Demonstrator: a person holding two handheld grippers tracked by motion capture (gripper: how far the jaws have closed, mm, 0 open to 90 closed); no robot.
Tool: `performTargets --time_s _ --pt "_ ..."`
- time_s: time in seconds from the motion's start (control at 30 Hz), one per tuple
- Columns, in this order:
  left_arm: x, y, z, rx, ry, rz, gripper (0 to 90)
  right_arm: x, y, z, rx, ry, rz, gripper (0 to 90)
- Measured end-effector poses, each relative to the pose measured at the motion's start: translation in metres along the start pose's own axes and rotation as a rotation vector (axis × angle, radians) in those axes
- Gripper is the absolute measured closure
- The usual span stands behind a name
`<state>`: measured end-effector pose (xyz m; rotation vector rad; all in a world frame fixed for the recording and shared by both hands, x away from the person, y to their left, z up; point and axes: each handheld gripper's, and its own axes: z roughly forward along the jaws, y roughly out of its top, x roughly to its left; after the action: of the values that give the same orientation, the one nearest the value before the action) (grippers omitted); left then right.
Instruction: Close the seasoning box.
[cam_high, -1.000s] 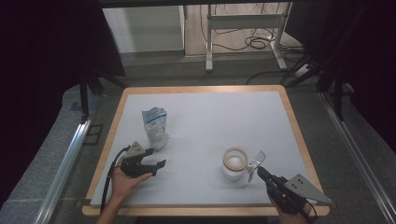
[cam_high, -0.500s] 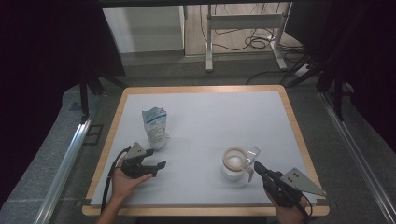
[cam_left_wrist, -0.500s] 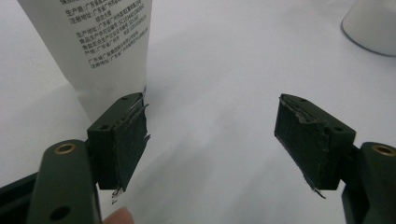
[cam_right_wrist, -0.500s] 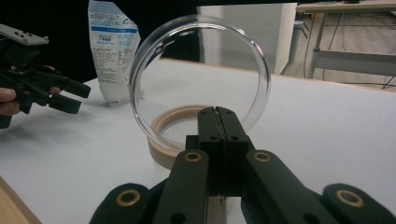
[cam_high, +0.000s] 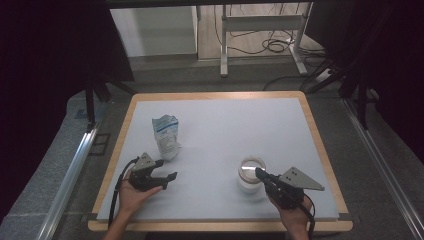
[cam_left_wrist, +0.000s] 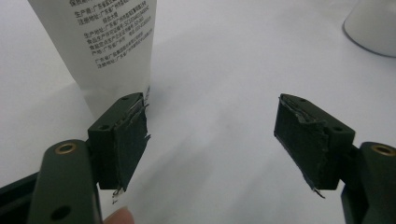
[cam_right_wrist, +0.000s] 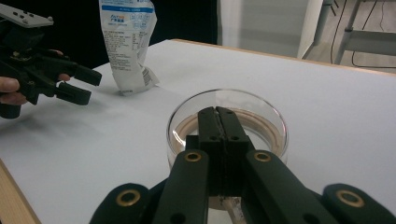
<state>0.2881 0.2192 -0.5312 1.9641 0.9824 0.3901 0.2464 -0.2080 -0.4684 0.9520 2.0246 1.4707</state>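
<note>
Glass bowl (cam_high: 251, 173) sits lower right of centre on the white table top (cam_high: 240, 130) in the high view, my right gripper (cam_high: 261, 174) at its near rim. Right gripper view: my two jaws pressed flat together, nothing between them, tips over the bowl's near rim; whether they touch the glass I cannot tell. The bowl (cam_right_wrist: 261, 122) looks clear, with a tan ring at the bottom. The table has a pale wood border (cam_high: 116, 155). Beyond its far edge lie a grey floor, a white metal frame (cam_high: 260, 30) and loose cables (cam_high: 272, 45), with dark curtains to both sides. My left gripper (cam_high: 167, 181) rests at lower left of the high view, jaws wide apart, holding nothing. A white and blue pouch (cam_high: 166, 136) stands just beyond it. Left gripper view adds what the high view cannot: small printed text on the pouch (cam_left_wrist: 116, 42) at upper left, and worn, torn tape on my pads (cam_left_wrist: 130, 140). Right gripper view shows the pouch (cam_right_wrist: 128, 46) upright at upper left, with my left gripper (cam_right_wrist: 84, 84) beside it.
</note>
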Motion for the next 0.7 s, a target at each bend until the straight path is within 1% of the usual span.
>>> performTargets --time_s 0.17,0.27,0.47,0.7 --pt "-0.001 0.000 0.000 0.000 -0.001 0.003 25.8 0.000 0.000 0.000 -0.002 0.001 -0.002 89.9" --pt "0.000 0.000 0.000 -0.001 0.001 -0.001 25.8 -0.003 0.001 -0.001 -0.014 -0.004 -0.002 89.9" --pt "-0.001 0.000 0.000 0.002 -0.001 -0.001 25.7 -0.016 0.004 -0.010 -0.041 -0.033 0.032 89.8" --pt "0.000 0.000 -0.001 -0.007 -0.001 -0.009 25.7 -0.032 0.003 -0.017 -0.052 -0.073 0.038 89.0"
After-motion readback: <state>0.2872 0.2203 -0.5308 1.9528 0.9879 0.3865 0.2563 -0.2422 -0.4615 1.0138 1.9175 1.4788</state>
